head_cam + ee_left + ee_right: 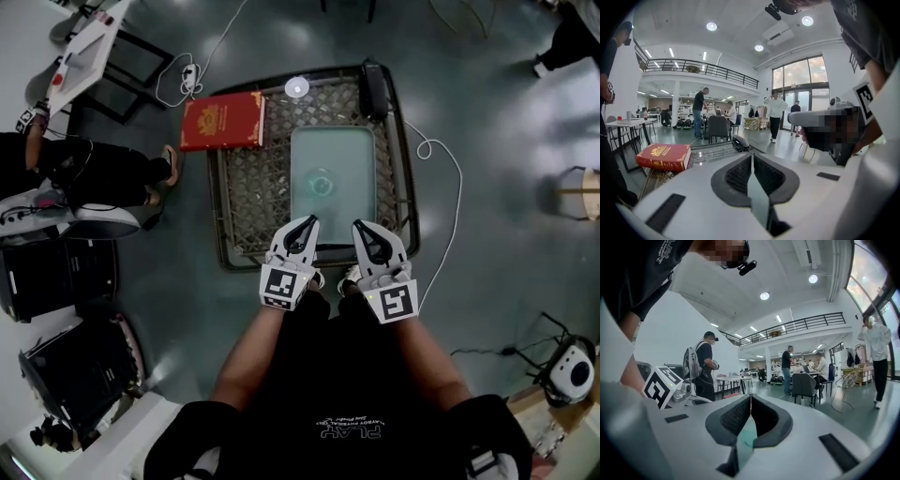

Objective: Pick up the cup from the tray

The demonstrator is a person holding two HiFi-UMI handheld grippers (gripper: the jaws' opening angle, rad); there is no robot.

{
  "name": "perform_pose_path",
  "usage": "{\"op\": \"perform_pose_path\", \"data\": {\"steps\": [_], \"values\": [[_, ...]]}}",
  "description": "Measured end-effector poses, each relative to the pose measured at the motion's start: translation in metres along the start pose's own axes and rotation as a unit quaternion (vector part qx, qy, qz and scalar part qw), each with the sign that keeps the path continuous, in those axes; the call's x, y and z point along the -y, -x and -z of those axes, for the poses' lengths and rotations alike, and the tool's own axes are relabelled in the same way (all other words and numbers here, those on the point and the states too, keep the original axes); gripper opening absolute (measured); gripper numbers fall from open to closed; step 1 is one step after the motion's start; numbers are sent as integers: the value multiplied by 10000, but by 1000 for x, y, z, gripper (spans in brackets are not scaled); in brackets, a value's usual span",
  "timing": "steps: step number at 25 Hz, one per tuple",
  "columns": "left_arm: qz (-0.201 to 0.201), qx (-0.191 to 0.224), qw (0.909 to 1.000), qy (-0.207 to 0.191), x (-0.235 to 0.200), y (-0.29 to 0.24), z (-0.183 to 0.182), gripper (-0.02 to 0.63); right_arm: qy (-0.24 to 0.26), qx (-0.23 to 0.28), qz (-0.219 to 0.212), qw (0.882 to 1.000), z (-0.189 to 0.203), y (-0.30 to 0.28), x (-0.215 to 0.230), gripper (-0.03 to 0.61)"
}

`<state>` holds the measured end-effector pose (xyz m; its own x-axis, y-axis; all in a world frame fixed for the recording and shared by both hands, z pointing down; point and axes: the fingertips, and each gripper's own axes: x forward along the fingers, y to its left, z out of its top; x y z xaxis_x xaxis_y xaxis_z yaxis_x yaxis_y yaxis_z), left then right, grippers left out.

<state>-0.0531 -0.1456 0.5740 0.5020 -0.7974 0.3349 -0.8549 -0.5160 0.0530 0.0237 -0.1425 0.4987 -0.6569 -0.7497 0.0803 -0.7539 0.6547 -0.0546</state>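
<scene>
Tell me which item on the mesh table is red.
The book, at the far-left corner. The tray is pale green and the object at the far-right corner is black.

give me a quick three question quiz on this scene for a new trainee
1. True or false: the cup stands on the tray.
2. Pick one: the red book lies at the table's A) far left corner, B) near right corner, C) middle.
3. Fill in: the jaws of the left gripper and the right gripper are both ____.
Key: 1 true; 2 A; 3 shut.
</scene>
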Motion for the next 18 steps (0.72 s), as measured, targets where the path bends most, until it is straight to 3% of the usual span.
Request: {"op": "perform_pose_path", "data": {"steps": [6,9,11,15,18], "values": [[-58,-132,9999,72,-19,-17,19,26,-85,-100,178,9998,14,-15,-2,11],[-192,-224,9995,95,-22,-25,30,180,-71,-163,270,9995,15,-14,0,11],[-327,-298,9989,145,-27,-30,39,249,-65,-192,299,9993,15,-15,1,11],[-584,-483,9959,496,-42,-41,62,313,-94,-255,368,9990,17,-15,5,11],[-589,-612,9954,451,-45,-51,76,353,-93,-301,384,9988,17,-14,7,11]]}}
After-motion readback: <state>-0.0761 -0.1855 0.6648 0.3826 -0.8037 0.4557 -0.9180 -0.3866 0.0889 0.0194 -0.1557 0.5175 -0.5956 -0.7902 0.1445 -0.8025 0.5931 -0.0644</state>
